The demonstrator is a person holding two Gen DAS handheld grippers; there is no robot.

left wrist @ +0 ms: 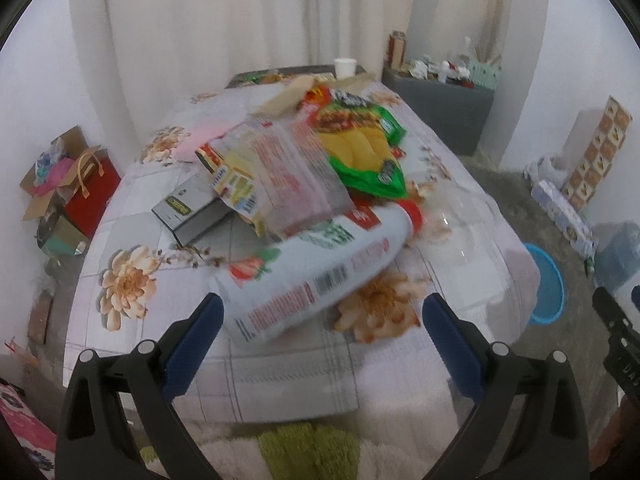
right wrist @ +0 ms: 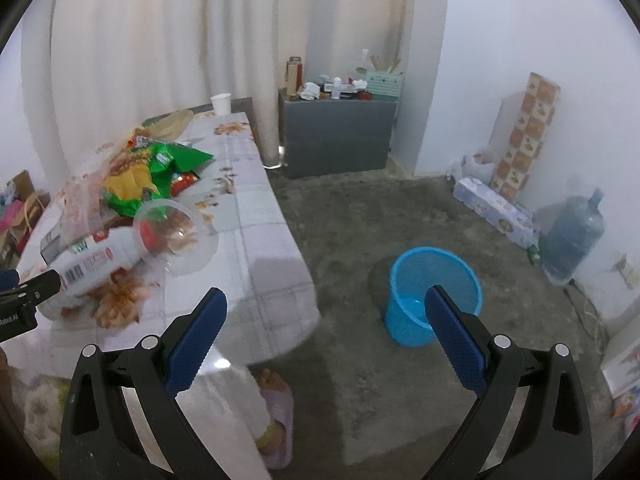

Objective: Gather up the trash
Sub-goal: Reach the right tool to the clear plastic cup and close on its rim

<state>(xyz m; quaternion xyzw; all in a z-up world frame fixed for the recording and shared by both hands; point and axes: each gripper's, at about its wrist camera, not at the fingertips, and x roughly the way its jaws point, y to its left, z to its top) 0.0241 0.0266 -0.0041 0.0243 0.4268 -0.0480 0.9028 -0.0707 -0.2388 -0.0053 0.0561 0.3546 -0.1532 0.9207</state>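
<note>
Grippers (left wrist: 320,320) (right wrist: 326,314) are both hanging spread and empty while you are facing a table (left wrist: 472,208) still heaped with wrappers (left wrist: 304,184), and the blue bin (right wrist: 434,292) on the floor is showing nothing inside.

A grey cabinet (right wrist: 338,136) stands near a water jug (right wrist: 572,236).

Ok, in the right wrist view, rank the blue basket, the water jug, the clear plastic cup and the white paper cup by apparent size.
1. blue basket
2. water jug and clear plastic cup: they look alike, and the cup lies nearer the camera, so unranked
3. white paper cup, farthest away
</note>
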